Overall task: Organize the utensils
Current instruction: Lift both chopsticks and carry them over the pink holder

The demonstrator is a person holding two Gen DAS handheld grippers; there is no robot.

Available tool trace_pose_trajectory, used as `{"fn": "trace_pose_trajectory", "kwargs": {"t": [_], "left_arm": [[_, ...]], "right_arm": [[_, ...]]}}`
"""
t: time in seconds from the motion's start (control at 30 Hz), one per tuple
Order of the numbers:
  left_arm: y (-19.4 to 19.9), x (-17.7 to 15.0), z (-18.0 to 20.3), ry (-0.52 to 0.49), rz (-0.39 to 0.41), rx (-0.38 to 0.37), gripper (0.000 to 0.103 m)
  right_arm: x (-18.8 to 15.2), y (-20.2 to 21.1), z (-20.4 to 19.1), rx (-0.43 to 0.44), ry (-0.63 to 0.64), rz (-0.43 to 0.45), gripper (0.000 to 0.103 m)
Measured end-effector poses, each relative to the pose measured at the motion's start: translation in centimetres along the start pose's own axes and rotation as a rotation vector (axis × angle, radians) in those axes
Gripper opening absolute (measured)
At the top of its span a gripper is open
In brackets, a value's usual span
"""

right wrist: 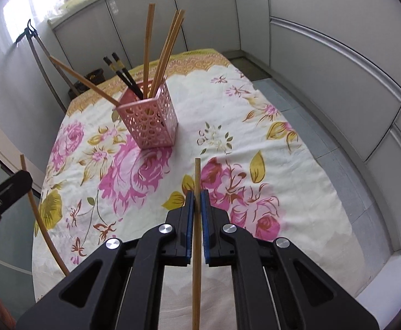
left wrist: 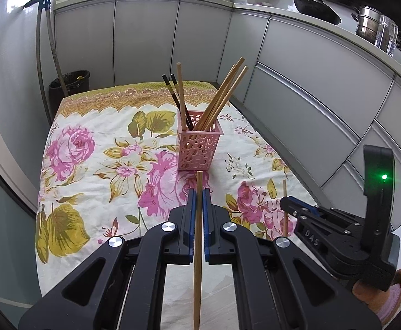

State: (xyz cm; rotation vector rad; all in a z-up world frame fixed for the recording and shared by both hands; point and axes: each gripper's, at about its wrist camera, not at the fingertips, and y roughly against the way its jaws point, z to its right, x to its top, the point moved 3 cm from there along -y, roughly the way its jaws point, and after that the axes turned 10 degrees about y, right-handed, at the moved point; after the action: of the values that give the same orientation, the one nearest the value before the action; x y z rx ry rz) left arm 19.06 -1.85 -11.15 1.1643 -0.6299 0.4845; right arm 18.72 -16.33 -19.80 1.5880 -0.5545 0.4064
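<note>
A pink perforated holder [left wrist: 199, 144] stands on the flowered tablecloth [left wrist: 90, 165] with several wooden chopsticks and two black ones upright in it. My left gripper [left wrist: 199, 192] is shut on a wooden chopstick [left wrist: 198, 247] that runs lengthwise between its blue pads, just short of the holder. To its right, my right gripper [left wrist: 285, 202] grips another chopstick [left wrist: 284, 209]. In the right wrist view, the right gripper [right wrist: 197, 194] is shut on its chopstick [right wrist: 197, 247], with the holder [right wrist: 151, 123] ahead to the left. The left gripper [right wrist: 21, 178] and its chopstick [right wrist: 36, 211] show at the left edge.
Grey cabinet fronts [left wrist: 296, 77] wrap around the back and right of the table. A black bin [left wrist: 68, 88] and leaning sticks stand at the far left corner. A pan [left wrist: 316, 8] and a steel pot [left wrist: 368, 24] sit on the counter. Floor tiles [right wrist: 338, 165] lie beyond the table's right edge.
</note>
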Motion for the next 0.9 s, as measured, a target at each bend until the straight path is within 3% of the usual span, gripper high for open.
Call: {"fn": "trace_pose_trajectory", "kwargs": {"t": [0.27,0.9], "left_arm": [[0.7,-0.1,1.4,-0.004,0.031,-0.006,0.004],[4.3,2.4,6.3,-0.062,0.154,-0.035,0.004]], "right_arm": [[0.4,2.8,2.6,0.03,-0.054,0.064,0.006],[2.1,10.0,3.3,0.065,-0.011,0.22,0.006]]}}
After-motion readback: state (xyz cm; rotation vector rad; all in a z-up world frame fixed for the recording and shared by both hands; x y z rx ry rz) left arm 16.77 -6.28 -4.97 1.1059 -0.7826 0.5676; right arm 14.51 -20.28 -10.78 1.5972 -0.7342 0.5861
